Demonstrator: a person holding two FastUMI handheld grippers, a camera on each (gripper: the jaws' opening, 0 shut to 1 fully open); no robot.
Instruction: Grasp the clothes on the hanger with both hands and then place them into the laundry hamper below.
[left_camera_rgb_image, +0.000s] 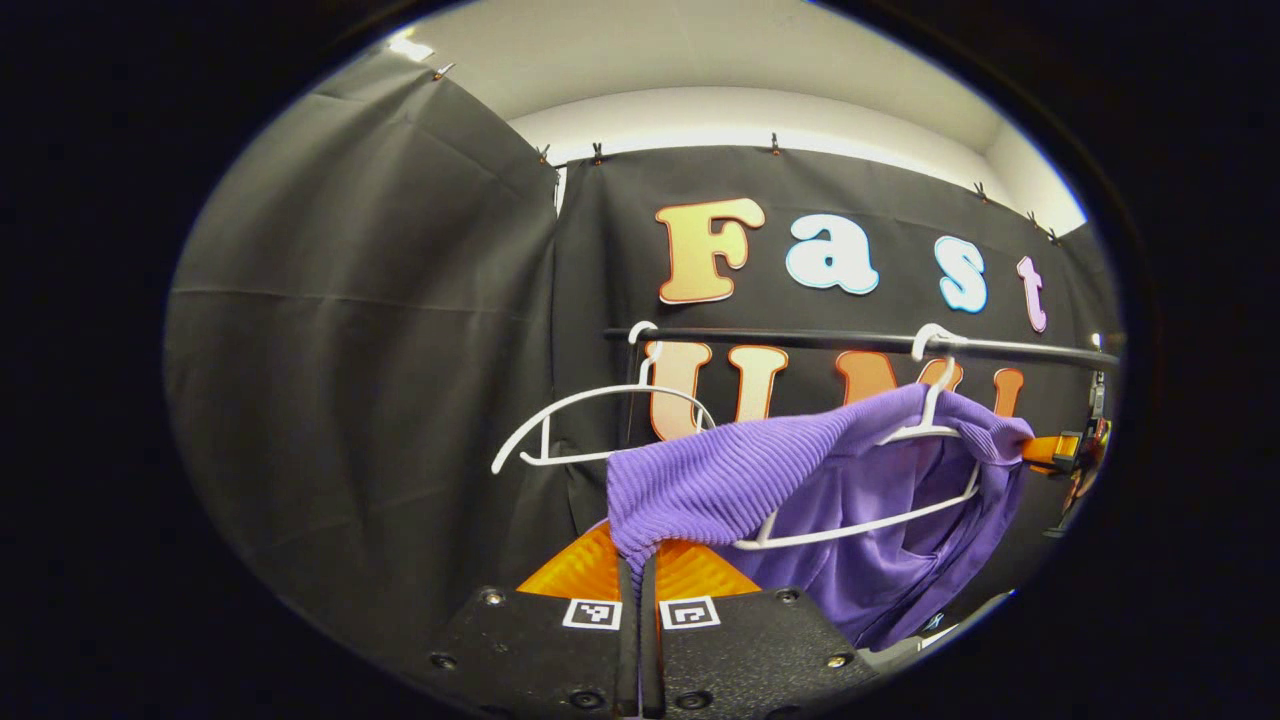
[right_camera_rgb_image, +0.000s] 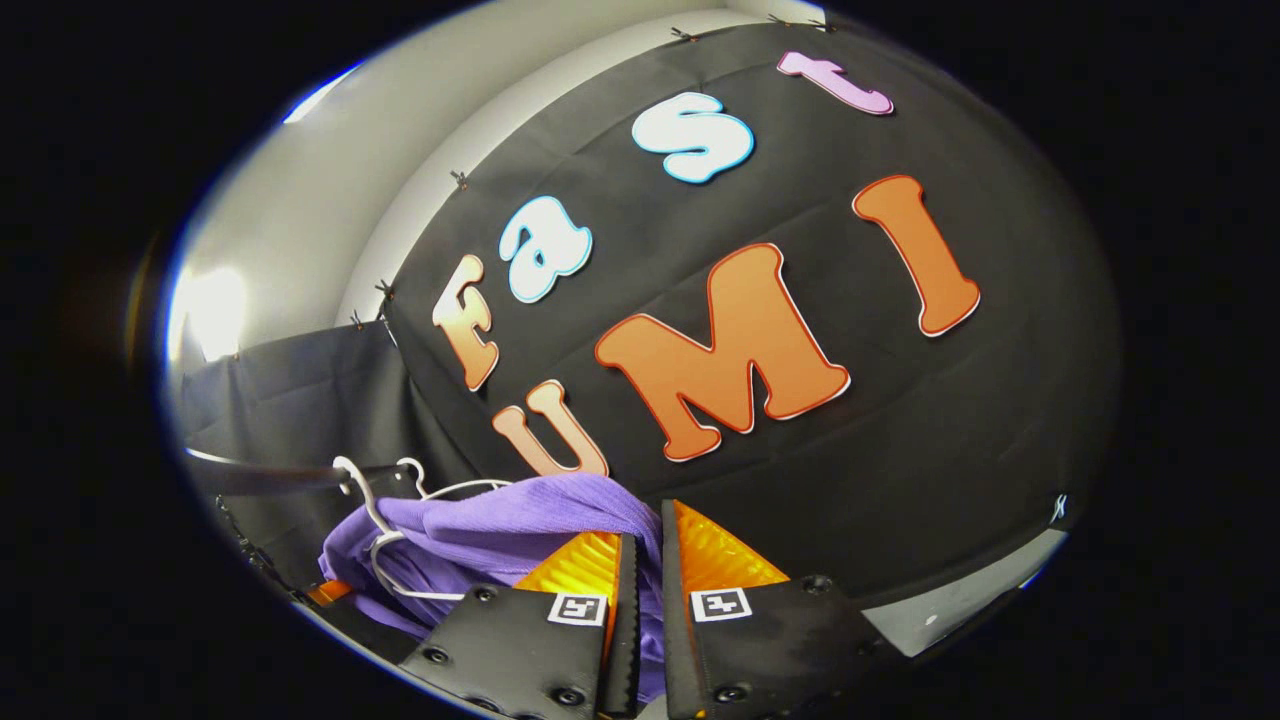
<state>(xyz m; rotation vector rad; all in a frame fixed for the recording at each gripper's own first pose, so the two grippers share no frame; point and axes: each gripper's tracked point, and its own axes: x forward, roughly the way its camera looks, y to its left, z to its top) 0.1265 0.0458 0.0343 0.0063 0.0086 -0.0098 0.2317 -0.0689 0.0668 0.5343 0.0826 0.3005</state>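
Nearest: your left gripper (left_camera_rgb_image: 640, 575), fingers nearly closed, clenched on a pulled-out corner of the purple garment (left_camera_rgb_image: 800, 480).
Likewise your right gripper (right_camera_rgb_image: 642, 560), tilted upward, fingers pinching the same purple cloth between them.
Beyond: the garment draped on a white hanger (left_camera_rgb_image: 880, 500).
Left of it: an empty white hanger (left_camera_rgb_image: 590, 425).
Farthest: both hang from a dark rail (left_camera_rgb_image: 850, 340).

A staged recording booth is indicated: black cloth walls (left_camera_rgb_image: 380, 330) are clipped up, and a clothes rail (left_camera_rgb_image: 860, 342) is fitted across.
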